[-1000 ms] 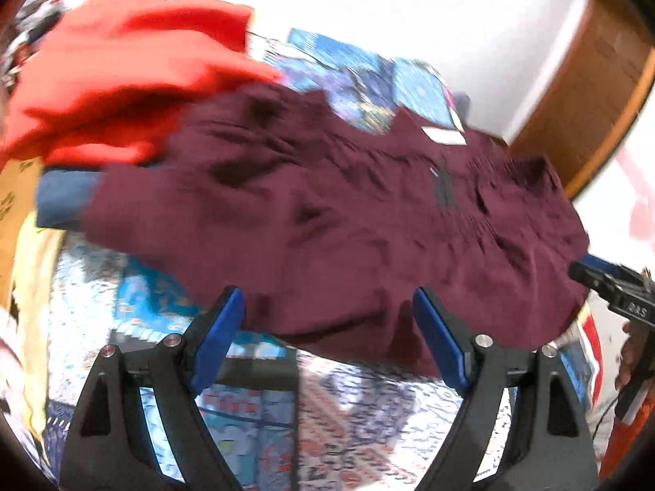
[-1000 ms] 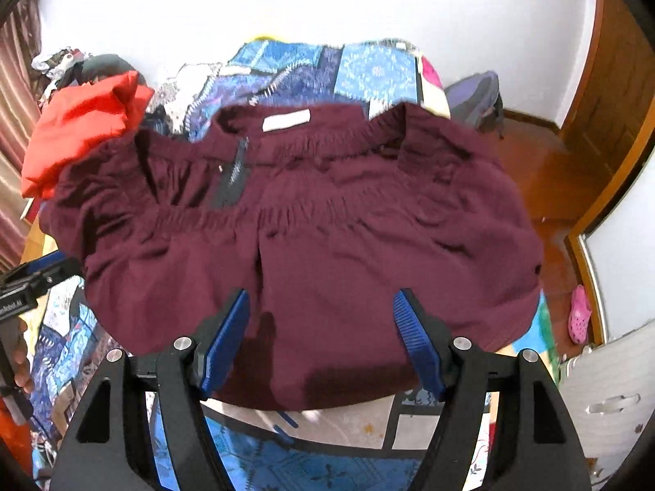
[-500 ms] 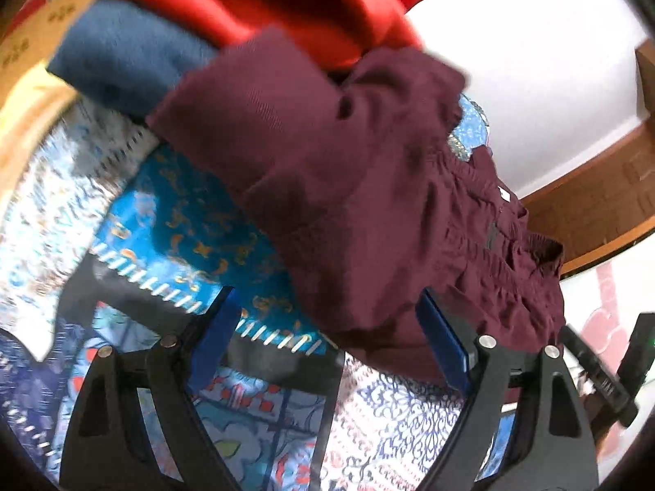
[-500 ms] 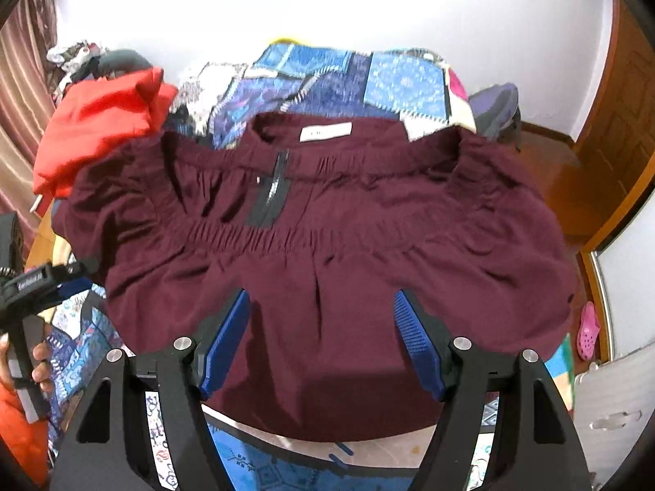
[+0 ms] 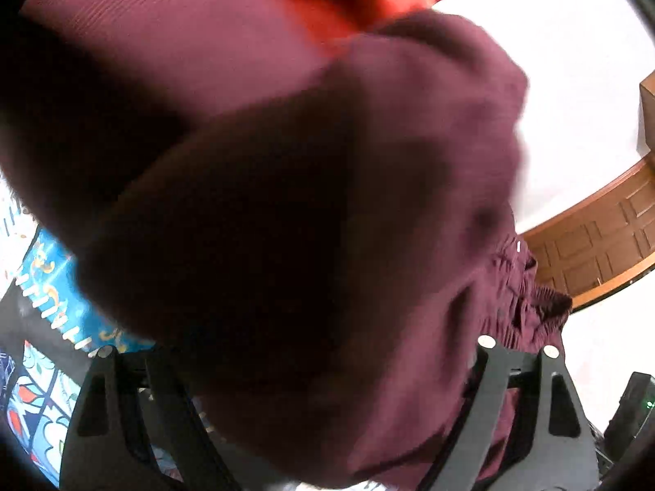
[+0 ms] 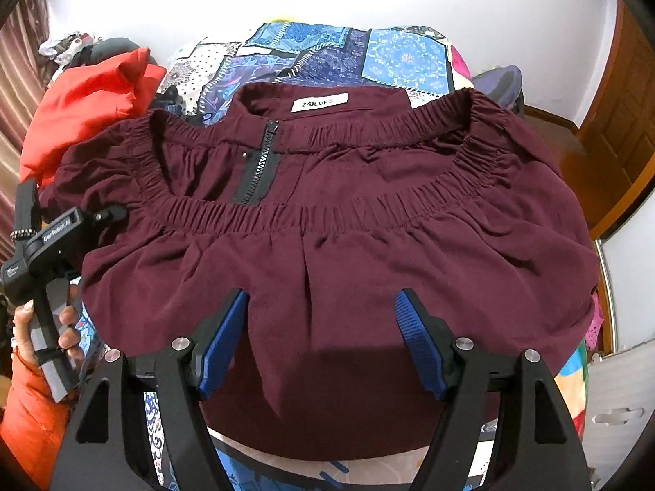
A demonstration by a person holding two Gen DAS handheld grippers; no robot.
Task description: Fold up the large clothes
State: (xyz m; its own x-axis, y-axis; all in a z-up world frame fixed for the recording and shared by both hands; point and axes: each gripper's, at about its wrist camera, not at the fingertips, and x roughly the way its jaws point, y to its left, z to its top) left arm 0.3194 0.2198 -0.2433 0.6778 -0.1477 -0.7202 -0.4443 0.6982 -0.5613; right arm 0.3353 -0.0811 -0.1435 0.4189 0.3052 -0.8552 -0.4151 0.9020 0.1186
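A maroon skirt with an elastic waistband, a black zip and a white label lies spread on the patchwork bedspread. My right gripper hovers open over its near hem, blue pads wide apart and nothing pinched. My left gripper is at the skirt's left edge, held by a hand in an orange sleeve. In the left wrist view blurred maroon cloth fills the space between the jaws and hides the pads. My left gripper still stands wide while its jaws are closing.
A red garment is heaped at the left of the bed, with more clothes behind it. A white wall stands behind the bed, a wooden door at the right, and a white drawer unit at the near right.
The left gripper has dropped and rolled in to the skirt's left edge, so cloth now fills its view. The right gripper has edged a little closer over the hem.
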